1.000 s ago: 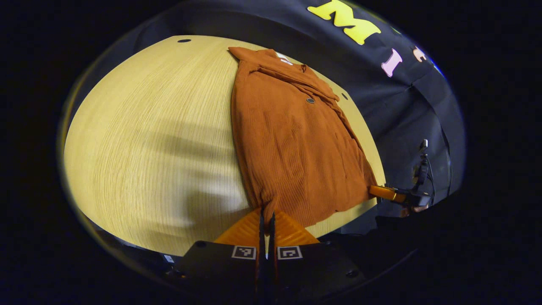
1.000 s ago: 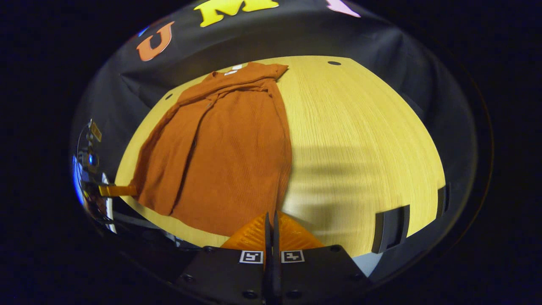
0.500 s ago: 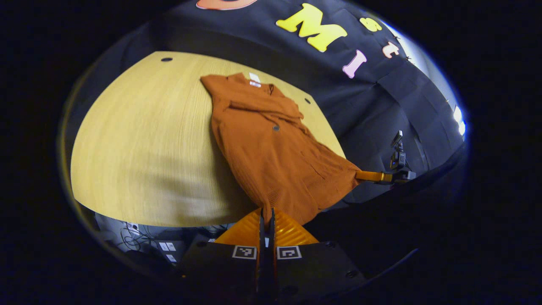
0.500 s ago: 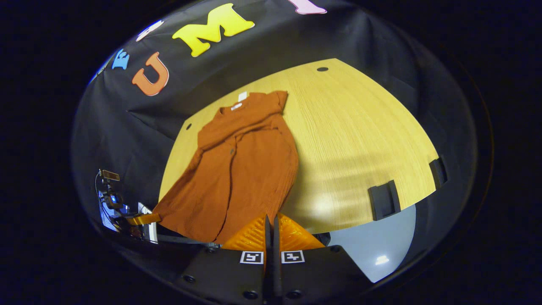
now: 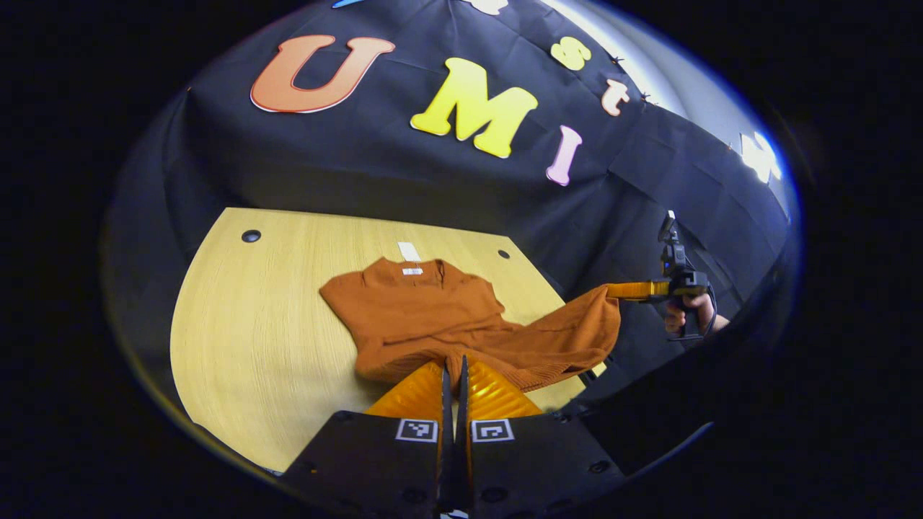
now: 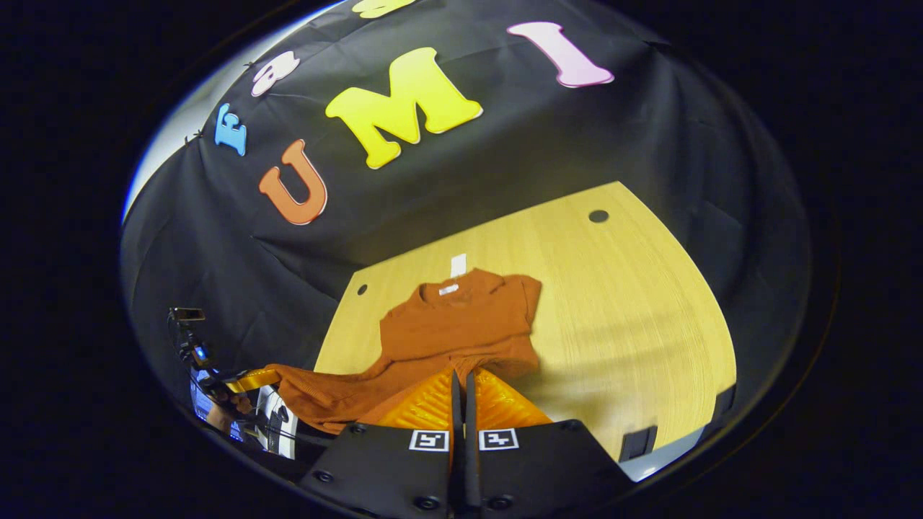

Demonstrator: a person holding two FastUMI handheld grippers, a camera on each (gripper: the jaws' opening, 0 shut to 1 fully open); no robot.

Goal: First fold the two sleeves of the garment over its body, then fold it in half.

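Note:
A rust-orange ribbed garment (image 5: 418, 313) lies on the wooden table (image 5: 245, 324) with its collar at the far side. Its lower hem hangs lifted above the body, stretched between both grippers. My left gripper (image 5: 453, 360) is shut on one hem corner. In the left gripper view, the right gripper (image 5: 611, 290) pinches the other corner at the far right, with a hand (image 5: 685, 315) behind it. In the right gripper view, the garment (image 6: 461, 324) shows its collar end flat on the table (image 6: 634, 303). There my right gripper (image 6: 462, 373) is shut on the hem, and the left gripper (image 6: 276, 376) holds the far left corner.
A white tag (image 5: 409, 251) lies on the table just beyond the collar. Small round holes (image 5: 251, 236) mark the table's far corners. A dark clamp (image 6: 638, 443) sits on the near right table edge in the right gripper view. Bare wood stretches on both sides of the garment.
Both grippers have raised the hem off the table and carried it toward the collar. The lower half, flat a second ago, now hangs in the air.

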